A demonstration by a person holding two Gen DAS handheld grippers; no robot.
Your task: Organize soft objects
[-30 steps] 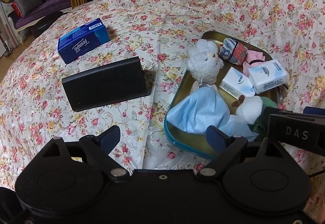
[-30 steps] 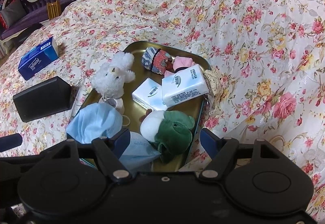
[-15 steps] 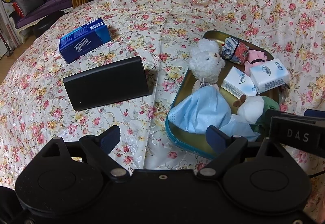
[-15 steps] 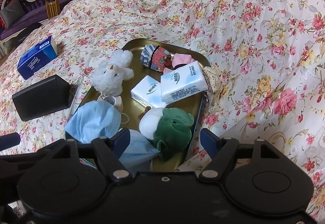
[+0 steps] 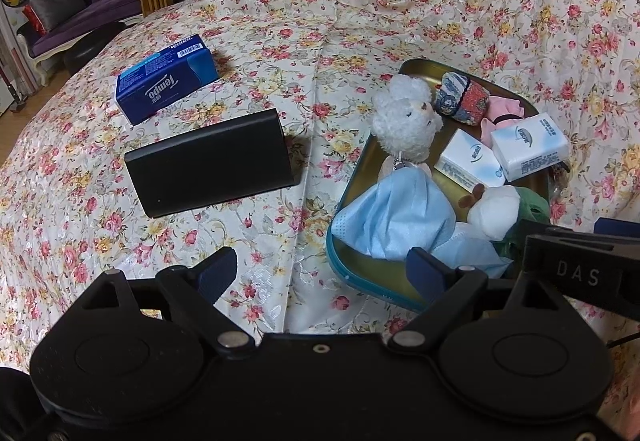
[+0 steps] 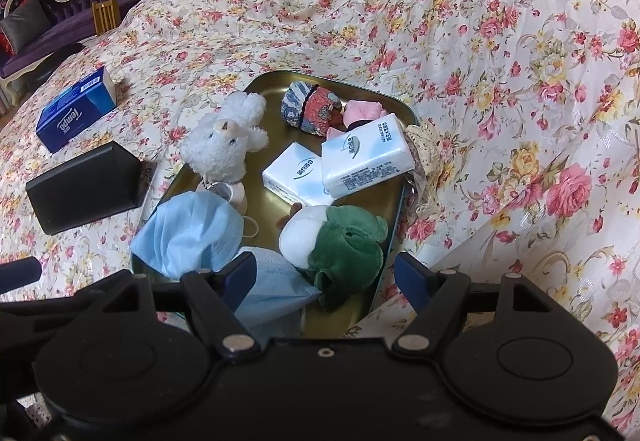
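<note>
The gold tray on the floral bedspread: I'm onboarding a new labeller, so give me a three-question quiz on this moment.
1. True or false: the blue Tempo tissue box lies inside the gold tray.
2. How many white tissue packs are in the tray?
3. Which toy sits nearest the right gripper? A) white teddy bear B) green and white plush C) black case

Key: 1. False, it lies on the bedspread. 2. Two. 3. B.

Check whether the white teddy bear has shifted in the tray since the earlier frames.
No. The white teddy bear sits at the same spot on the tray's left rim, beside the tissue packs.
</note>
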